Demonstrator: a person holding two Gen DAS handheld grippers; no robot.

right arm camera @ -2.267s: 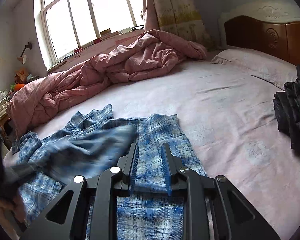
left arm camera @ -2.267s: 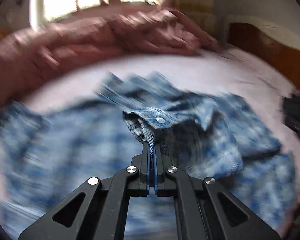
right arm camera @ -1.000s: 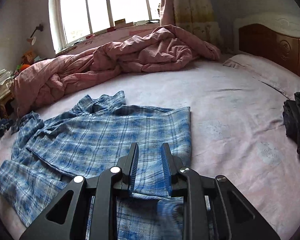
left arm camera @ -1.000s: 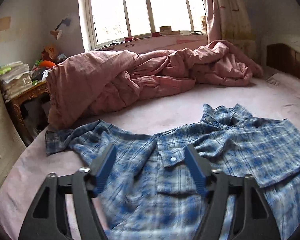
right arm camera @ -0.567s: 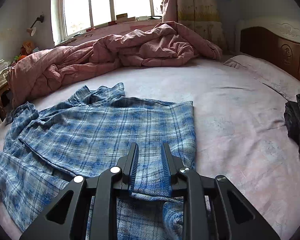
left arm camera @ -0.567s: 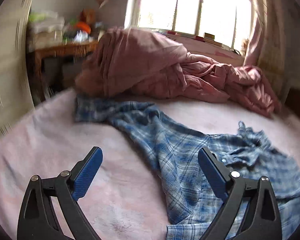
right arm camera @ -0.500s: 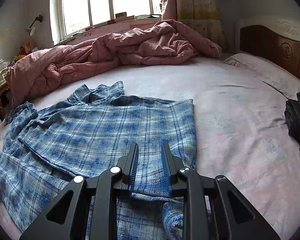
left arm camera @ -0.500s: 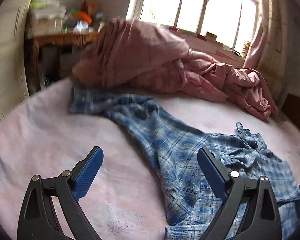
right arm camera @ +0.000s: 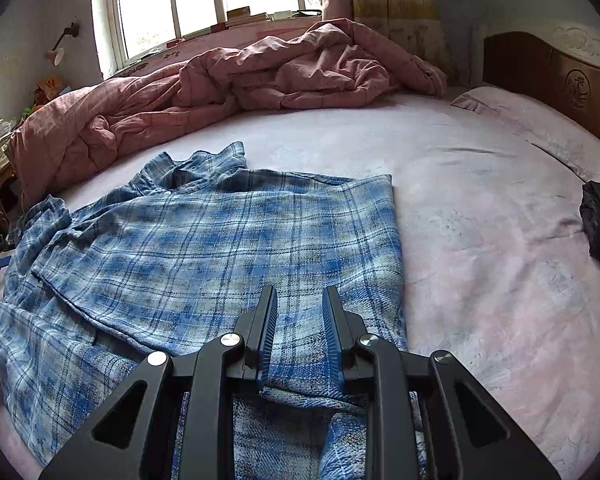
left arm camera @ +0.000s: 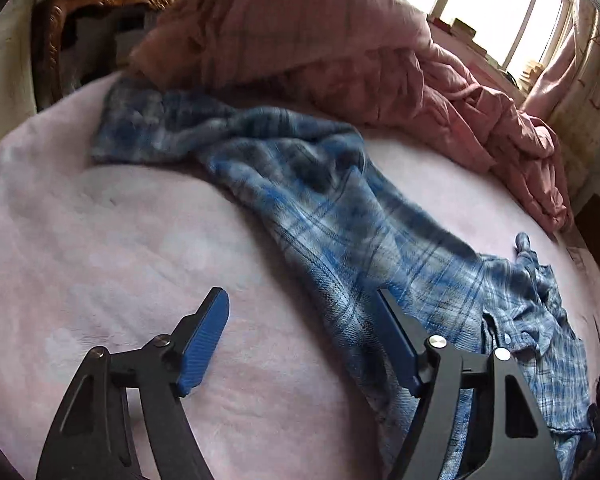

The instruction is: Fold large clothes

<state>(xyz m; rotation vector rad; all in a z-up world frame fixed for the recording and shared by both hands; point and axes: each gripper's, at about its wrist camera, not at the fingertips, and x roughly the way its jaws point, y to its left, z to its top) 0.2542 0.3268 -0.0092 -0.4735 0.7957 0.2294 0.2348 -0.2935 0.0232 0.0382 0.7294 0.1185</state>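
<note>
Left hand-held gripper (left arm camera: 300,344) has released the blue plaid cotton shirt (right arm camera: 220,248) after folding one side across on the pink bed sheet (right arm camera: 480,240), now jaws wide near the outstretched sleeve (left arm camera: 172,128), likely next; right hand-held gripper (right arm camera: 298,332) narrow, empty over the hem.

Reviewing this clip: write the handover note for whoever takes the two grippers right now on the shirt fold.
Left gripper: open wide, empty, low over the pink bedsheet beside the shirt's outstretched sleeve.
Right gripper: jaws apart, nothing gripped, above the blue plaid shirt near its hem.
Shirt lies on the bed, collar toward the pink quilt.
Done: one side panel looks folded over the body.
Left: fold in the stretched-out sleeve, then the lengthwise folds.
</note>
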